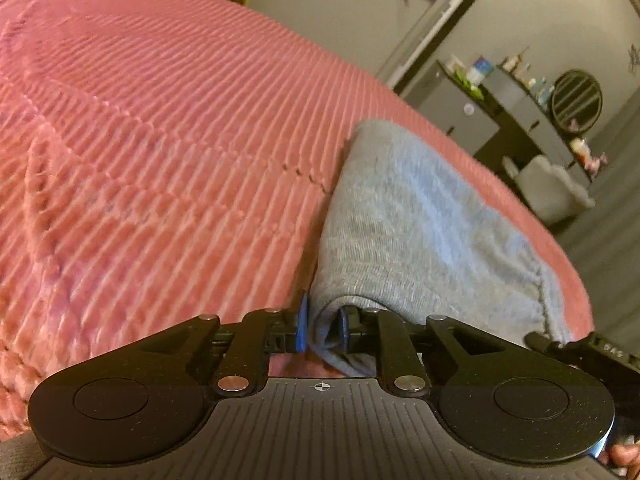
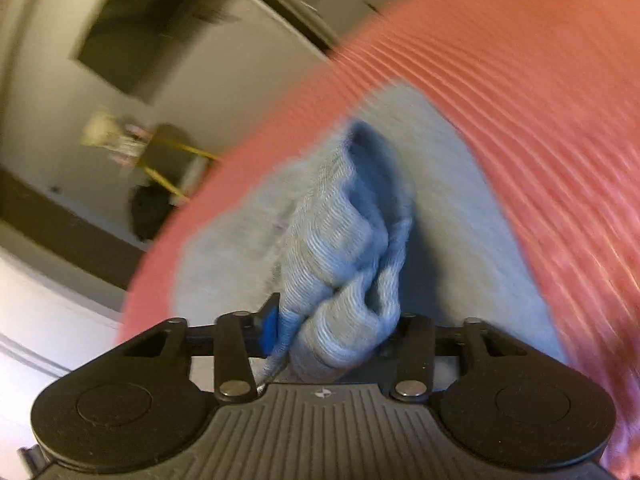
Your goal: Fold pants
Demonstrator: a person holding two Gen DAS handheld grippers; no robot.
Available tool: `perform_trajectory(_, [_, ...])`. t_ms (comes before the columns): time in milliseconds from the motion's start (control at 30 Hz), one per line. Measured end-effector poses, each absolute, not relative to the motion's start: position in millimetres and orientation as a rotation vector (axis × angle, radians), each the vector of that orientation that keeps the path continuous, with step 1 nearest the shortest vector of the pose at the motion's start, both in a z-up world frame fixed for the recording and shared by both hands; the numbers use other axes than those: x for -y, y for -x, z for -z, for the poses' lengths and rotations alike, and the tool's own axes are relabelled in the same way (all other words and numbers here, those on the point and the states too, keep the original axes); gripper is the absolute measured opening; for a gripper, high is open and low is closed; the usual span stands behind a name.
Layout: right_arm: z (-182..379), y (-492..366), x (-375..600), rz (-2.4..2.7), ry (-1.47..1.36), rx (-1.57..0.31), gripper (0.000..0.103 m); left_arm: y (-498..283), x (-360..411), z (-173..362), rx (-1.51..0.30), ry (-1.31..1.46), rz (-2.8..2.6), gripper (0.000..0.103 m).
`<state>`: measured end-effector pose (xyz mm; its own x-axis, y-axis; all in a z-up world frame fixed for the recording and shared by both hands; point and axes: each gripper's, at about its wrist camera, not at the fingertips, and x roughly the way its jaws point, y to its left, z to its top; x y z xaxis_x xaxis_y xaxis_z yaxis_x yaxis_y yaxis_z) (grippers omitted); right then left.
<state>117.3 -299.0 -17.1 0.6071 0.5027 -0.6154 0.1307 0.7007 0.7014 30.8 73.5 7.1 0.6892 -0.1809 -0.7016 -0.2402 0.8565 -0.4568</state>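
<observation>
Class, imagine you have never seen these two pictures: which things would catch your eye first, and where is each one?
The ribbed pink bedspread fills most of both views. On it lie the grey pants, near its right edge in the left wrist view. The left gripper pinches a fold of them at the bottom of that view, and the right gripper clamps a thick bunch, jaws wider apart.
</observation>
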Motion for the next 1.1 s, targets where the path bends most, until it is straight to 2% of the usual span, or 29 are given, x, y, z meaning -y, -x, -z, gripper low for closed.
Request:
perform_trajectory(67, [33.3,-115.6,313.6,-0.272,-0.912,-0.924,0.050,-32.5,-71.6,-6.4,-0.824,0.543,-0.032,0.020])
perform_trajectory(100, [36.0,-114.5,320.0,-0.282,-0.963,-0.910,0.053,-33.5,-71.0,-5.7,-0.827,0.541,-0.024,0.026])
perform_trajectory(167, [39.3,-119.5,327.6,-0.313,-1.059,-0.896,0.073,-36.2,-68.7,-4.1,-0.846,0.534,-0.002,0.033])
perform_trajectory(233, [47.8,-129.2,336.6,-0.361,-1.147,-0.914,0.081,-37.7,-65.2,-3.2,-0.859,0.515,0.004,0.038])
perform_trajectory(300, [55.7,-143.3,337.3,-0.390,-1.176,-0.952,0.081,-39.9,-62.9,-0.9,-0.875,0.502,0.003,0.039])
perform_trajectory(333, [59.4,-147.6,337.7,-0.397,-1.176,-0.965,0.081,-41.1,-62.1,0.2,-0.883,0.499,0.001,0.039])
perform_trajectory(400, [58.7,-156.7,332.7,-0.400,-1.150,-0.979,0.067,-42.5,-61.3,2.0,-0.893,0.498,-0.002,0.039])
perform_trajectory(433, [57.0,-158.9,329.6,-0.380,-1.115,-0.988,0.044,-43.2,-61.5,2.6,-0.897,0.500,-0.002,0.042])
perform_trajectory(600, [24.6,-159.7,309.2,-0.340,-0.946,-0.965,0.041,-45.9,-56.4,5.4,-0.926,0.477,0.034,0.053])
perform_trajectory(733, [-25.1,-159.4,302.7,-0.421,-0.970,-0.841,0.040,-44.8,-36.4,0.0,-0.922,0.358,0.065,0.072])
perform_trajectory(800, [-47.7,-158.9,298.1,-0.461,-0.963,-0.799,0.040,-47.3,-30.5,0.0,-0.937,0.323,0.069,0.073])
perform_trajectory(967, [-83.8,-150.7,290.6,-0.542,-0.934,-0.735,0.040,-52.1,-31.7,1.3,-0.922,0.321,-0.007,0.071])
perform_trajectory(1033, [-89.5,-150.5,287.8,-0.549,-0.925,-0.730,0.040,-52.9,-38.2,1.3,-0.897,0.372,0.014,0.055])
perform_trajectory(1067, [-88.7,-145.2,293.7,-0.547,-0.922,-0.728,0.040,-52.4,-40.1,0.9,-0.887,0.381,0.017,0.054])
perform_trajectory(1100, [-90.1,-143.6,297.1,-0.545,-0.918,-0.725,0.040,-51.6,-41.4,0.1,-0.879,0.376,0.019,0.048])
